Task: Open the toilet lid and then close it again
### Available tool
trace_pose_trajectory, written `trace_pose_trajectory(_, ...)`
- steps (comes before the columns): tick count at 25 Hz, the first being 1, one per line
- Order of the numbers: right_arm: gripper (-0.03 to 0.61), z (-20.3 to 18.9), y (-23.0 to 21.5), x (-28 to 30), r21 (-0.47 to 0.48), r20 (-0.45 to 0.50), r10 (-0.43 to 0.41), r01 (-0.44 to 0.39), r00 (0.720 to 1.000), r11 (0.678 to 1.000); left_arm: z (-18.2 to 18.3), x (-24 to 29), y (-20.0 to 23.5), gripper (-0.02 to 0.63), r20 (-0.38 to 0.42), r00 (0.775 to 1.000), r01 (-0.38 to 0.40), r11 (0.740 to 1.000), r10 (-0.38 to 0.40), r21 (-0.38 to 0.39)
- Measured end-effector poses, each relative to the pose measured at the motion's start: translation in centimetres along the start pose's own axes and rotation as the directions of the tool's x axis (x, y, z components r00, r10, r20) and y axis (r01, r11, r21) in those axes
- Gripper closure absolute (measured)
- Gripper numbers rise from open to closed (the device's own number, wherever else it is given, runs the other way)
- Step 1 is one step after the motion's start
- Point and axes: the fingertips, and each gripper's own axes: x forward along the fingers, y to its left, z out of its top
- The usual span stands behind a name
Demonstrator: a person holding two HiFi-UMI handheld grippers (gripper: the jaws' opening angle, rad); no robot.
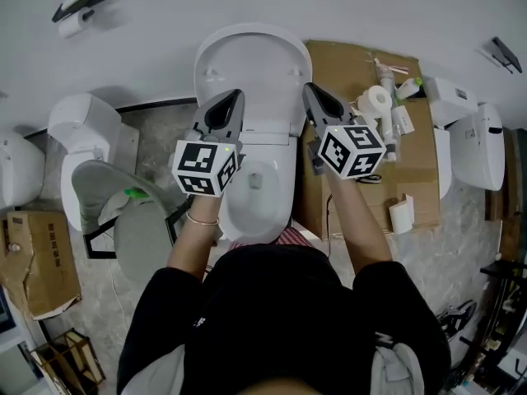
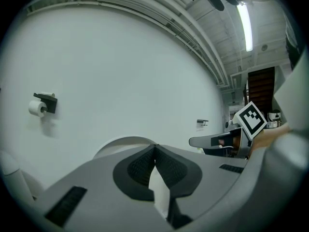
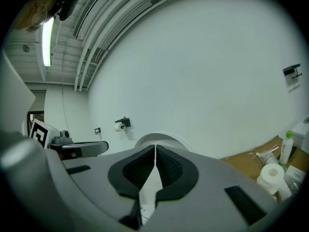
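Already the toilet lid [image 1: 251, 64] stands upright against the far wall [image 1: 148, 23], so the opening half looks done and only the closing is left. The left gripper [image 1: 233, 97] and the right gripper [image 1: 309, 89] hang side by side over the bowl [image 1: 257, 200], each with its jaws brought together at the tips and nothing between them. The lid rises just beyond both tips, its rounded top showing past the jaws in each gripper view. I cannot tell whether either tip touches it.
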Motion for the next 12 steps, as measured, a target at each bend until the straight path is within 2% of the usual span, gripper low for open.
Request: trace_pose_trajectory(12,0.555,0.2,1.6,-3.2,-0.019,-0.009,0.006,-0.006,1.0,1.0,0.8,-0.3,-2.3,0.609,0.015,0.999,0.051,0.999,-0.051,0.009)
